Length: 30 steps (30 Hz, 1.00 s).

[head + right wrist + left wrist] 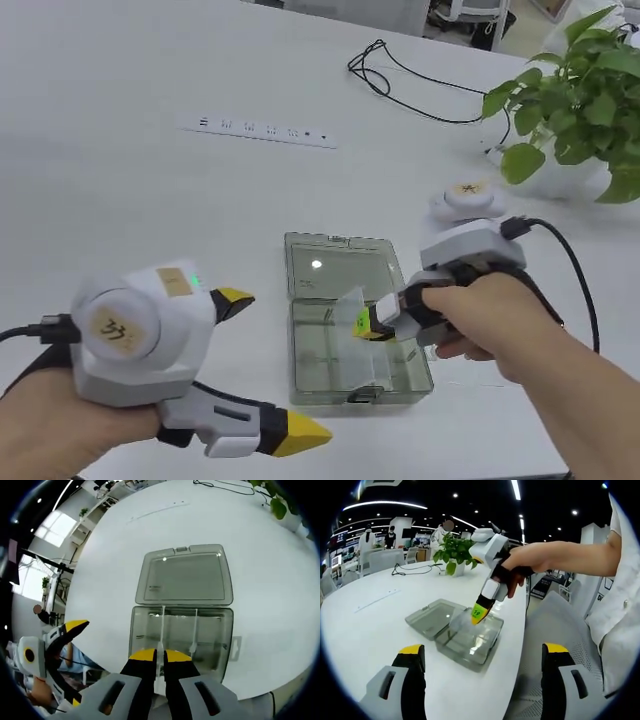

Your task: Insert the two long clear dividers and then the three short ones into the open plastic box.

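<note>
The right gripper (159, 656) pinches a clear divider (162, 630) on edge over the base of the open plastic box (134, 630). A second divider (194, 632) stands inside at its 3 o'clock. The lid (182, 575) lies flat at 12 o'clock. The left gripper (278, 365), jaws spread, hovers at the box's 8 o'clock.

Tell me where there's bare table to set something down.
The widest bare patch is left of the box, between the power strip and the left gripper. A smaller band lies between the power strip and the lid. Crowded on the right: right gripper holding a divider over the box, round puck, plant, cable.
</note>
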### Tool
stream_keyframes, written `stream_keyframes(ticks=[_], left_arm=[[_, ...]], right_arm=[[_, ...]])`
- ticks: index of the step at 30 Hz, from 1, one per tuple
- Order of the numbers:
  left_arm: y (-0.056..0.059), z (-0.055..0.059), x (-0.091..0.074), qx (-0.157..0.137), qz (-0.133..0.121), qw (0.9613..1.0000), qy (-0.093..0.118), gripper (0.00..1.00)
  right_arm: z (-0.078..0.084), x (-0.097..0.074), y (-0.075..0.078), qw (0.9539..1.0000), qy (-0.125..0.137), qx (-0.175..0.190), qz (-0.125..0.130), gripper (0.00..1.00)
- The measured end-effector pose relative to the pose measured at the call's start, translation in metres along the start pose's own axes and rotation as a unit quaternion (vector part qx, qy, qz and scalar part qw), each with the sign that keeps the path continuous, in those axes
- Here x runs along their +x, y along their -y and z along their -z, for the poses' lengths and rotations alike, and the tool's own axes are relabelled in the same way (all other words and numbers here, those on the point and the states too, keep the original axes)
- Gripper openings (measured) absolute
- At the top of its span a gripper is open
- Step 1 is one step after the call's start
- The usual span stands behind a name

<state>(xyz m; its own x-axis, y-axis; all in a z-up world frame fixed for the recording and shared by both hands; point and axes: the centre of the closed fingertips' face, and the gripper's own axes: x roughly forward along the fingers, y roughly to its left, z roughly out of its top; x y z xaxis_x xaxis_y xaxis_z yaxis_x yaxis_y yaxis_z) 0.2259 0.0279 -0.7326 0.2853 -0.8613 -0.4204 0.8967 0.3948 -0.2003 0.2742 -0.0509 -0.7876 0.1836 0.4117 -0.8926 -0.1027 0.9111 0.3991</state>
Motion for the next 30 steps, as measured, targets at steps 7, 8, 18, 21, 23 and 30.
stream_keyframes(ticks=[7, 8, 18, 21, 23, 30], left_arm=[[0.001, 0.002, 0.001, -0.005, 0.001, 1.0, -0.001, 0.99], [0.001, 0.002, 0.001, -0.006, 0.001, 1.0, -0.001, 0.99], [0.0, 0.004, 0.002, -0.01, 0.001, 0.9999, -0.002, 0.99], [0.0, 0.003, 0.002, -0.013, -0.001, 0.9999, -0.001, 0.99], [-0.001, 0.004, 0.002, -0.014, -0.002, 0.9999, -0.001, 0.99], [-0.001, 0.007, 0.002, -0.017, -0.003, 0.9999, -0.004, 0.99]], right_arm=[[-0.001, 0.006, 0.001, 0.9999, -0.002, -0.01, 0.006, 0.07], [-0.001, 0.007, 0.002, 0.9999, -0.002, -0.011, 0.007, 0.07], [-0.002, 0.009, 0.001, 0.9994, 0.001, -0.028, 0.019, 0.07], [-0.003, 0.009, -0.001, 0.9986, 0.005, -0.043, 0.029, 0.07], [-0.003, 0.01, -0.002, 0.9977, 0.005, -0.057, 0.037, 0.07], [-0.003, 0.011, -0.005, 0.9927, 0.003, -0.103, 0.063, 0.07]])
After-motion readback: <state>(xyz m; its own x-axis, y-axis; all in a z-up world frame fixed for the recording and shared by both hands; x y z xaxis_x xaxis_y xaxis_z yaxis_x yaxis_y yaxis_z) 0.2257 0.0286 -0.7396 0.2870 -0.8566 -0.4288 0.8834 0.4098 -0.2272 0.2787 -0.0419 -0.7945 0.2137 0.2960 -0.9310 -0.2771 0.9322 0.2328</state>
